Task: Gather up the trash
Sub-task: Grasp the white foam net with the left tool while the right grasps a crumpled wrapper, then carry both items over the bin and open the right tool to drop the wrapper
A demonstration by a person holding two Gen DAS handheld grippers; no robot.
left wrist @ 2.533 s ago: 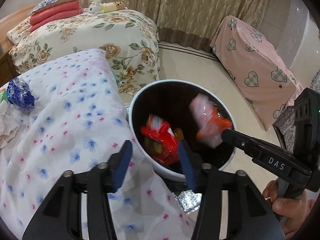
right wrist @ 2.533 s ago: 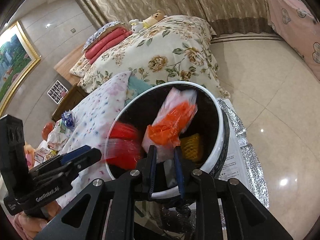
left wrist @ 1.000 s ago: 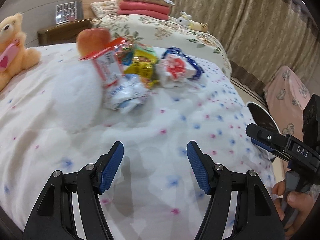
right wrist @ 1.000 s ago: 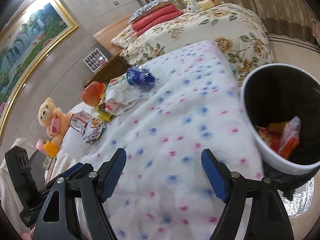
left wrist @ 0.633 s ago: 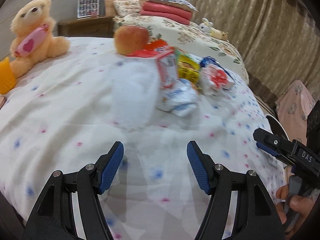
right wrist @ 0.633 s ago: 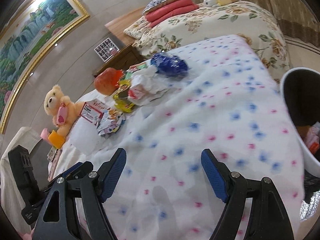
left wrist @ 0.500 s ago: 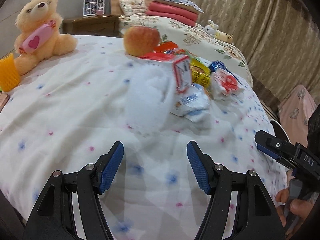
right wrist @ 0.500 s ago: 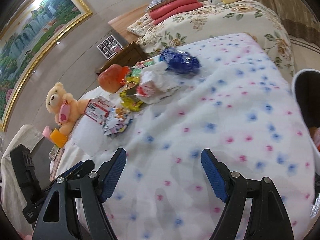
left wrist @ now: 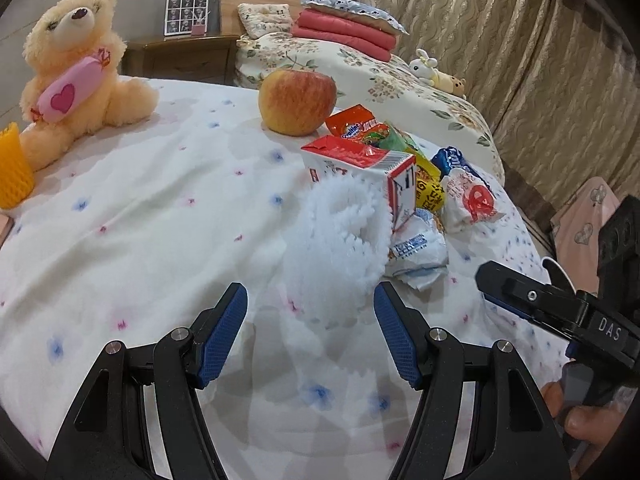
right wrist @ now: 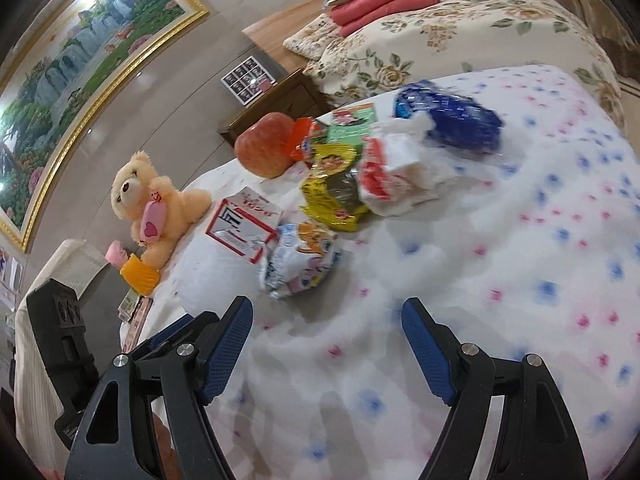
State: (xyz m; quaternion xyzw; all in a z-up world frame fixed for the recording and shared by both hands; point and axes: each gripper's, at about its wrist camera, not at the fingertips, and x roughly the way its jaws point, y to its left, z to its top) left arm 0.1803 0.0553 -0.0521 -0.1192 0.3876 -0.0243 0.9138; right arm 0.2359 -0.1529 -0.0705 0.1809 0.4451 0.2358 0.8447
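A pile of trash lies on the flowered bedspread (left wrist: 140, 248). It holds a white foam net (left wrist: 340, 236), a red and white carton (left wrist: 360, 172), a crumpled white wrapper (left wrist: 416, 248), a yellow snack bag (right wrist: 332, 188), a white bag with red print (left wrist: 468, 200) and a blue wrapper (right wrist: 452, 120). My left gripper (left wrist: 310, 336) is open and empty just short of the foam net. My right gripper (right wrist: 326, 346) is open and empty, just short of the crumpled wrapper (right wrist: 296, 260).
An apple (left wrist: 296, 102) sits behind the pile. A teddy bear (left wrist: 76, 68) and a yellow foam cup (left wrist: 12, 168) are at the left. A second bed (left wrist: 360, 72) with folded pink blankets stands behind. The bin's rim (left wrist: 554, 270) shows at the right.
Both grippers let go of wrappers over the bin, swung away from it to the bed, and have closed in on the trash pile. Both stay open.
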